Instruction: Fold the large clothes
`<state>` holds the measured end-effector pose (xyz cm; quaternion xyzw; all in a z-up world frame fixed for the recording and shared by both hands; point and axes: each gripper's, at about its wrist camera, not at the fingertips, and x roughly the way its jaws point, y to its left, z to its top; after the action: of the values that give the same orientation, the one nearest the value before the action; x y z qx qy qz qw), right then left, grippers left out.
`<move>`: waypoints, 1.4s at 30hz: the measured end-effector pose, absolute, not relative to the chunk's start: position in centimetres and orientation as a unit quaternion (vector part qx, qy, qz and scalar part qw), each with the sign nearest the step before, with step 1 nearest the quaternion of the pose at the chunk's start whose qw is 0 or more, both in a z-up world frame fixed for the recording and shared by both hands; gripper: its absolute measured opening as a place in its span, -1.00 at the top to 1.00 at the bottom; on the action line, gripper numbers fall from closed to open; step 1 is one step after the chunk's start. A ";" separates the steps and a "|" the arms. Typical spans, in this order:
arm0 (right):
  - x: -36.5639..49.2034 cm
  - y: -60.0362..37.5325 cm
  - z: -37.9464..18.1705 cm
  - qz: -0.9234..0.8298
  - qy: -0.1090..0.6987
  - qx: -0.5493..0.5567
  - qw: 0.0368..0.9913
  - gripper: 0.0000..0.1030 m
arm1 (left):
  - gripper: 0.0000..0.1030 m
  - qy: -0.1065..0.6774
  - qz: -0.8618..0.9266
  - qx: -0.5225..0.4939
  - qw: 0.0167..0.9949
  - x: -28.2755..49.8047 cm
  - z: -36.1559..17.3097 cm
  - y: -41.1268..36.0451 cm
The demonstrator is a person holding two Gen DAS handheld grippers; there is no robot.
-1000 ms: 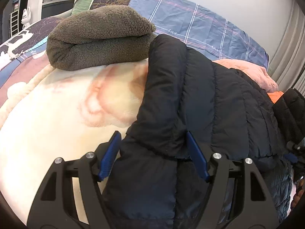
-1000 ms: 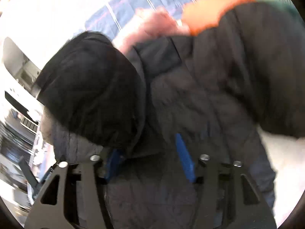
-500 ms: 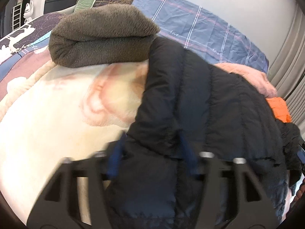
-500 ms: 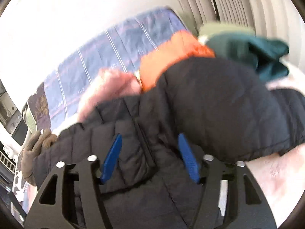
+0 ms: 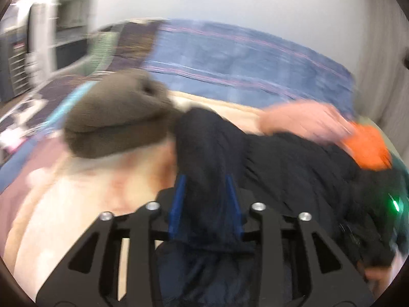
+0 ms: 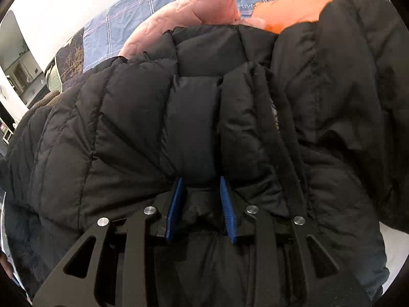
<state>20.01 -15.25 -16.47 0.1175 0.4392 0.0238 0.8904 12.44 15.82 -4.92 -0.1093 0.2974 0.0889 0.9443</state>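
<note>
A black puffer jacket (image 5: pixel 281 158) lies across the bed and fills most of the right wrist view (image 6: pixel 127 128). My left gripper (image 5: pixel 204 179) is shut on a bunched sleeve or edge of it, which stands up between the blue pads (image 5: pixel 179 199); this view is motion-blurred. My right gripper (image 6: pixel 200 179) has a quilted fold of the same jacket between its blue pads (image 6: pixel 226 204). Its jaws are closing and the pads press into the fabric. The jacket's lower part is hidden under both grippers.
A folded brown fleece (image 5: pixel 115 128) sits at the left on the cream blanket (image 5: pixel 76 199). A pink garment (image 6: pixel 194 7) and an orange one (image 6: pixel 288 10) lie behind the jacket, against blue plaid bedding (image 5: pixel 230 58). Curtains hang at the far right.
The left gripper closed on the jacket's sleeve and lifted, blurring its view. The right gripper came down onto the jacket and narrowed its jaws around a quilted fold.
</note>
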 end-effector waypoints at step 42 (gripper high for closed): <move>-11.9 -49.3 -16.5 -0.232 0.187 0.558 0.774 -0.17 | -0.09 0.387 -0.154 0.030 0.909 18.7 -13.2 -2.5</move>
<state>-11.86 -49.32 -16.49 0.5584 0.1872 -0.2320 0.7742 18.72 -2.52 -13.20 0.0302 0.3871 -0.1535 0.9087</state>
